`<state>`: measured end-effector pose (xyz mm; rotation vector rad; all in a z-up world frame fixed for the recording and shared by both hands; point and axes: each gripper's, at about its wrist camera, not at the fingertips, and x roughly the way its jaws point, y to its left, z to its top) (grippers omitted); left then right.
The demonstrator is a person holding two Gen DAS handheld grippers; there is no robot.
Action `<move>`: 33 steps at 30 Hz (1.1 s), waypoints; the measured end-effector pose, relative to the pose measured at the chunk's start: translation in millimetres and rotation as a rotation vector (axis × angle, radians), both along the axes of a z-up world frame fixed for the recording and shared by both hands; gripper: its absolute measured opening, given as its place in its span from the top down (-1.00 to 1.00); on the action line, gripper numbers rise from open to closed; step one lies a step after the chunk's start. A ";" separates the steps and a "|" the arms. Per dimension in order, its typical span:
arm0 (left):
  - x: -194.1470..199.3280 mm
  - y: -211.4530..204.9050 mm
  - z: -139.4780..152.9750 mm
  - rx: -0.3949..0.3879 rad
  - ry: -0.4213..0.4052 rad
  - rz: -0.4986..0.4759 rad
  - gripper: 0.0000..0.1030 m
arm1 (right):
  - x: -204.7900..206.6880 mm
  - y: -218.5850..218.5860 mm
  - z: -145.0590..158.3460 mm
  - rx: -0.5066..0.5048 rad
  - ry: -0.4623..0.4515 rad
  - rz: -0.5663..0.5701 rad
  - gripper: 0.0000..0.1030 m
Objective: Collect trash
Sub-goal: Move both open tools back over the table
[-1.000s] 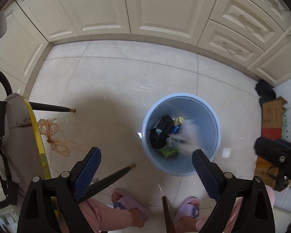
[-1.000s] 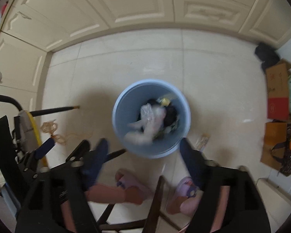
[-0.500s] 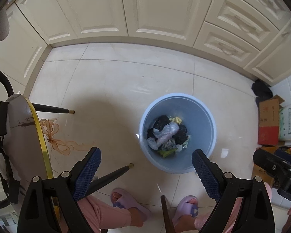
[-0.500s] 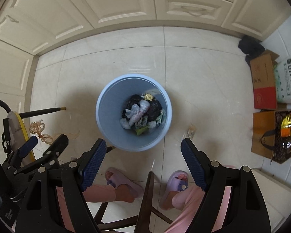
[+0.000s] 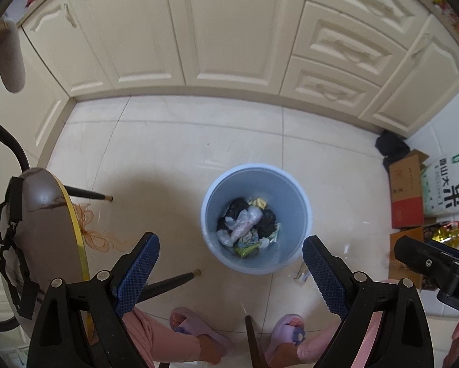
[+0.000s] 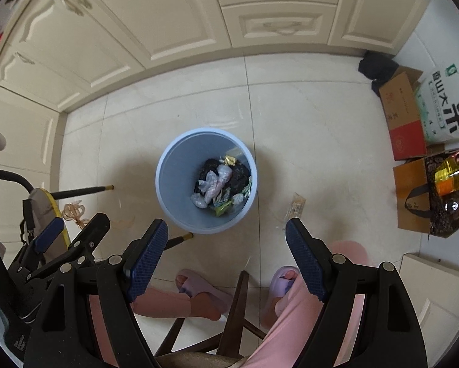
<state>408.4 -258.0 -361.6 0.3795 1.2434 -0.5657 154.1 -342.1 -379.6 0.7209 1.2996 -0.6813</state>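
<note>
A light blue bin (image 5: 286,254) stands on the tiled floor, also in the right wrist view (image 6: 171,196). It holds trash: a pale crumpled plastic bag (image 5: 243,222) (image 6: 215,182) on top of black bags and green and yellow wrappers. My left gripper (image 5: 229,260) is open and empty, high above the bin. My right gripper (image 6: 226,245) is open and empty, also high above it. A small clear wrapper (image 6: 296,205) lies on the floor right of the bin.
Cream cabinets (image 5: 229,30) line the far wall. A round table with a yellow edge (image 5: 45,230) and black legs is at left, orange string (image 5: 91,233) below it. Boxes, a rice sack (image 6: 444,107) and an oil bottle (image 6: 453,171) stand at right. Slippered feet (image 6: 198,288) are below.
The pale plastic bag fell from the right gripper into the bin and settled on top. Both grippers have since risen, so the bin looks smaller and more cabinet shows.
</note>
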 end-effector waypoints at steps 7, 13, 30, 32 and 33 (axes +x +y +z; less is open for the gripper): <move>-43.8 16.0 49.9 -0.059 -0.050 -0.036 -0.79 | -22.4 5.4 34.5 -0.035 -0.065 -0.037 -0.57; -74.9 40.9 96.1 -0.127 -0.113 -0.059 -0.82 | -40.9 16.2 71.9 -0.084 -0.148 -0.038 -0.57; -188.3 142.1 198.8 -0.217 -0.321 -0.051 -0.97 | -61.8 75.5 164.1 -0.246 -0.338 0.074 -0.76; -197.3 156.0 208.1 -0.223 -0.337 -0.038 -0.97 | -57.4 88.3 172.9 -0.271 -0.351 0.108 -0.77; -200.5 162.3 211.3 -0.223 -0.344 -0.032 -0.97 | -57.1 90.9 175.0 -0.277 -0.355 0.120 -0.77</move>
